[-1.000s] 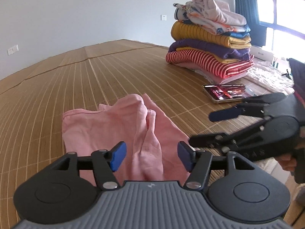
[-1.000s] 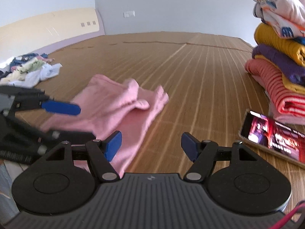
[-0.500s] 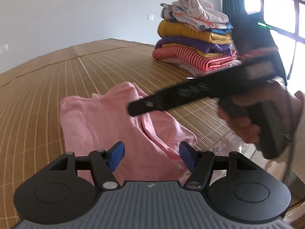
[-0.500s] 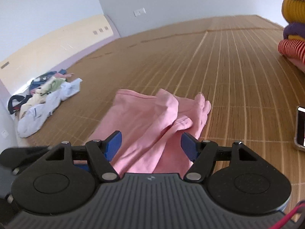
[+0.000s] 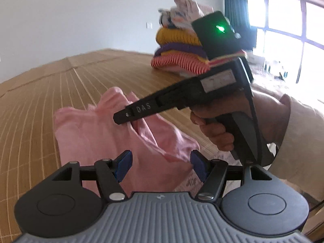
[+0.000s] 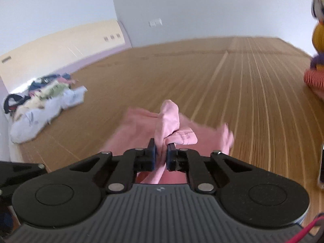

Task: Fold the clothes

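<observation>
A crumpled pink garment (image 5: 91, 133) lies on the bamboo mat (image 5: 40, 93). In the left wrist view my left gripper (image 5: 161, 165) stands open just above the garment's near edge, its blue pads apart with the cloth low between them. My right gripper (image 5: 121, 119) reaches in from the right, held by a person's hand (image 5: 214, 129), its tip at a raised fold in the garment's middle. In the right wrist view the right gripper (image 6: 161, 156) has its jaws closing, and the pads pinch a raised fold of the pink garment (image 6: 170, 121).
A tall stack of folded clothes (image 5: 178, 48) stands at the back right of the mat, seen again at the right edge (image 6: 316, 70). A loose pile of clothes (image 6: 40, 99) lies by the wall at the left. A phone (image 6: 321, 162) sits at the far right.
My right gripper swung in from the right over the pink garment and its jaws came together on a fold of it. The left gripper stayed open and barely moved.
</observation>
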`<act>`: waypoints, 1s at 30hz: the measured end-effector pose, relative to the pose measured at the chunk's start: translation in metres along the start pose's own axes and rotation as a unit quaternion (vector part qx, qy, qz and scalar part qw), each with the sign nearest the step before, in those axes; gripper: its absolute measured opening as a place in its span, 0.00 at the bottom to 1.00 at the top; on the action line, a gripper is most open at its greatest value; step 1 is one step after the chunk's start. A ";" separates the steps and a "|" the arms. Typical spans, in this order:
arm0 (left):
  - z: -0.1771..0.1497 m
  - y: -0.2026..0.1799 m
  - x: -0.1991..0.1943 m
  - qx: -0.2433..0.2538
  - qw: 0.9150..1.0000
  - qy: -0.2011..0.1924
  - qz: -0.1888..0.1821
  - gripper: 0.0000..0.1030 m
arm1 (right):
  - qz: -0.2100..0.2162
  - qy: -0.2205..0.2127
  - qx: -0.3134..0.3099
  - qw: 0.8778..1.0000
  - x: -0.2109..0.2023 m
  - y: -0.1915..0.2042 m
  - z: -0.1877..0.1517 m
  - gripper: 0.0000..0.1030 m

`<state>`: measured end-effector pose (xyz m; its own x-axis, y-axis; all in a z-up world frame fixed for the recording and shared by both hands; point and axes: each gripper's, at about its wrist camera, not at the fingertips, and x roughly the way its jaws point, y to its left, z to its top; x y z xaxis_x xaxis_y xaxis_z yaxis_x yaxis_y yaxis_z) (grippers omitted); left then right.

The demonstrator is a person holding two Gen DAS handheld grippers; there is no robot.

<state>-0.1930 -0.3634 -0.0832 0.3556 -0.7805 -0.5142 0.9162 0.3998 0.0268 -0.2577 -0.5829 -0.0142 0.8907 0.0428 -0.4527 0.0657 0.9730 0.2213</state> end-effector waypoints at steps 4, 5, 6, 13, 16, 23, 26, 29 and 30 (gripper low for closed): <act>0.004 0.002 -0.012 0.001 1.000 -0.029 -0.001 0.63 | 0.002 -0.006 0.008 1.000 -0.007 -0.008 0.022 0.11; 0.005 0.002 -0.015 0.002 0.999 -0.034 -0.002 0.64 | -0.004 -0.004 0.006 1.000 -0.005 -0.010 0.024 0.11; 0.005 0.003 -0.017 0.002 0.999 -0.038 -0.003 0.65 | -0.011 -0.001 0.006 1.000 -0.003 -0.014 0.025 0.11; -0.001 0.011 -0.014 -0.004 1.000 -0.021 0.015 0.69 | -0.034 0.027 0.033 0.998 0.019 -0.045 0.014 0.15; -0.003 0.013 -0.009 -0.007 1.000 -0.010 0.021 0.70 | -0.041 0.021 0.032 0.998 0.016 -0.049 0.009 0.26; -0.004 0.016 -0.002 0.010 0.999 0.014 0.045 0.74 | 0.006 0.015 0.020 1.000 -0.040 -0.042 -0.003 0.48; -0.004 0.018 0.000 0.005 0.999 0.013 0.044 0.74 | 0.008 0.044 0.018 0.999 -0.039 -0.034 -0.017 0.48; -0.006 0.018 -0.003 0.006 0.999 0.016 0.045 0.74 | 0.006 0.062 0.025 0.998 -0.026 -0.030 -0.027 0.48; -0.007 0.018 -0.003 0.005 0.999 0.018 0.046 0.74 | 0.007 0.065 0.030 0.997 -0.023 -0.029 -0.030 0.48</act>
<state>-0.1791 -0.3504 -0.0867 0.4314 -0.7233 -0.5392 0.8822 0.4634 0.0843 -0.2932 -0.6056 -0.0365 0.8260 0.0891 -0.5566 0.0840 0.9569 0.2779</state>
